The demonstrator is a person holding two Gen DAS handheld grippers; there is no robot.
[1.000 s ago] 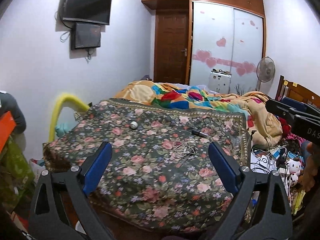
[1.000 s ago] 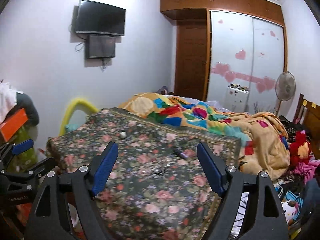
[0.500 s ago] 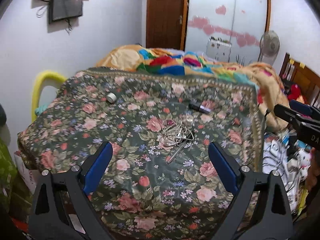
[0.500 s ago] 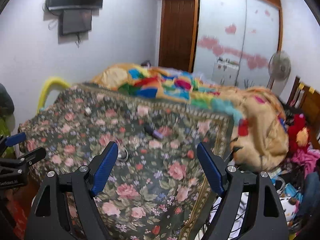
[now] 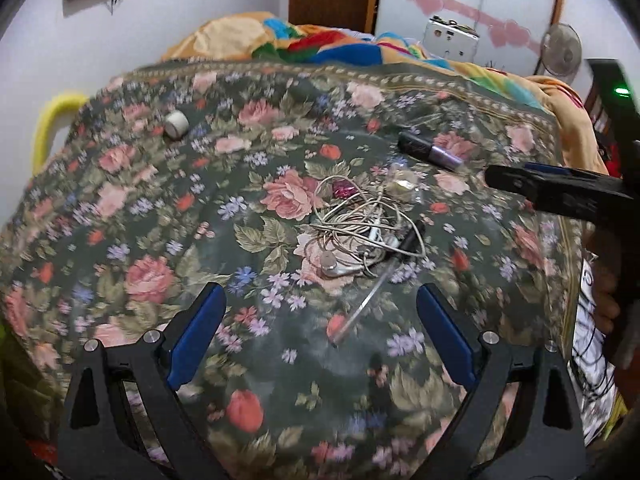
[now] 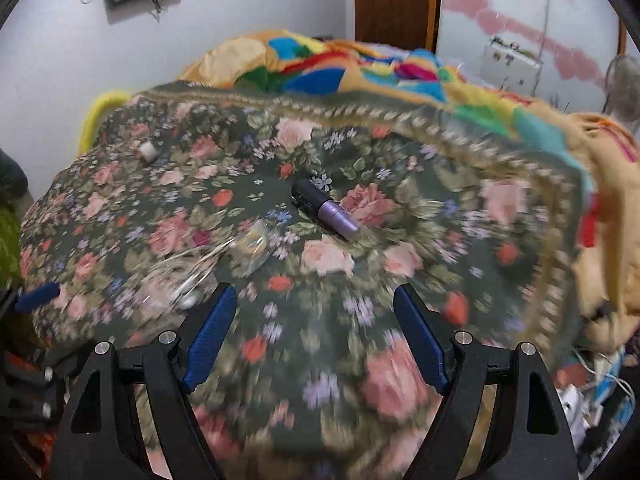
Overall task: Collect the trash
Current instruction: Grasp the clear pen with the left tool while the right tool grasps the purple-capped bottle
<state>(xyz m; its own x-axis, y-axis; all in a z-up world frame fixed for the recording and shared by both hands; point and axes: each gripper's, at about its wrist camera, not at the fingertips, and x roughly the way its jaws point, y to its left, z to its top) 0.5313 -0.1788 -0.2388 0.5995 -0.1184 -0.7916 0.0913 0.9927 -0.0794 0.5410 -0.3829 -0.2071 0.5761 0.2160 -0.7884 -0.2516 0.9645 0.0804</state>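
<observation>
Both grippers, left gripper [image 5: 320, 334] and right gripper [image 6: 314, 336], advanced over the bed [image 5: 132, 208] toward tangled earphones [image 5: 360, 232], jaws released, nothing collected yet.

A floral bedspread [image 5: 160, 216] carries tangled earphones [image 5: 356, 232], a purple tube [image 6: 326, 208], a small roll [image 5: 176, 124] — and a crumpled quilt [image 6: 360, 68].

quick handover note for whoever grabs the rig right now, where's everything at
Left gripper: open, empty, above the floral blanket, aimed at the tangled earphone cord.
Right gripper: open, empty, facing the purple-and-black tube.
Also on the blanket: a thin pen across the cord, a clear wrapper, a small pink piece, a small white cylinder far left.
Done: nothing picked up yet.
Left: grab each item; no trash bin is in view.
</observation>
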